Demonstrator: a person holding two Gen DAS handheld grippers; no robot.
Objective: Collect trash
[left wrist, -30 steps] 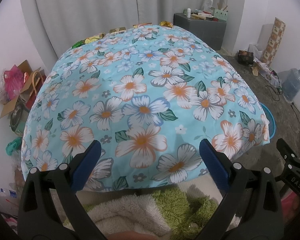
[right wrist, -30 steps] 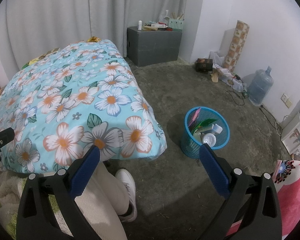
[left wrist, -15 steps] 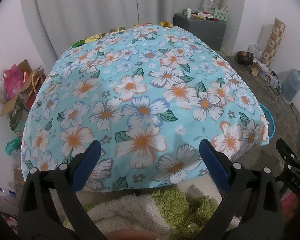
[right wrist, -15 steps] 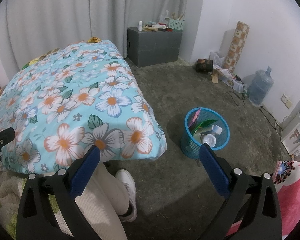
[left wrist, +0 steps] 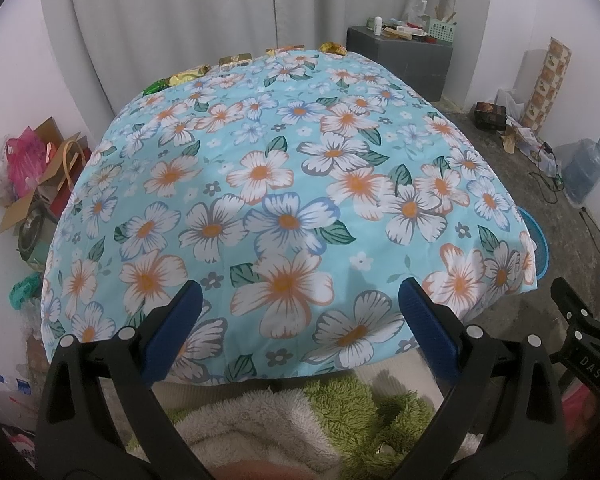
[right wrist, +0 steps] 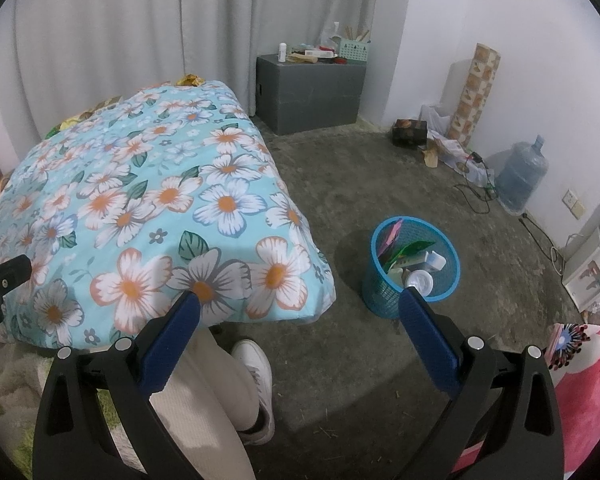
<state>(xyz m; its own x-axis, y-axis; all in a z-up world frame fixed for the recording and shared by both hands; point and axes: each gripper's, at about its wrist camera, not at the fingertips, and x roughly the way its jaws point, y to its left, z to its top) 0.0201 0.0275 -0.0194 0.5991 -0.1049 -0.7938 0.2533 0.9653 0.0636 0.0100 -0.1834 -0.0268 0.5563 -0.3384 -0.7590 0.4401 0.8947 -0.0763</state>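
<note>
Since nothing has moved, we hold both the left tongs (left wrist: 296, 300) and right tongs (right wrist: 298, 312) wide open and empty, wrappers (left wrist: 188, 77) still on the table (left wrist: 284, 184).

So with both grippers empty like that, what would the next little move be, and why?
Probably reaching the left gripper forward across the floral cloth toward the shiny wrappers lined along its far edge. Both it and the right gripper are open and hold nothing, the wrappers are the only trash visible on the cloth, and the blue basket on the floor already holds some.
</note>
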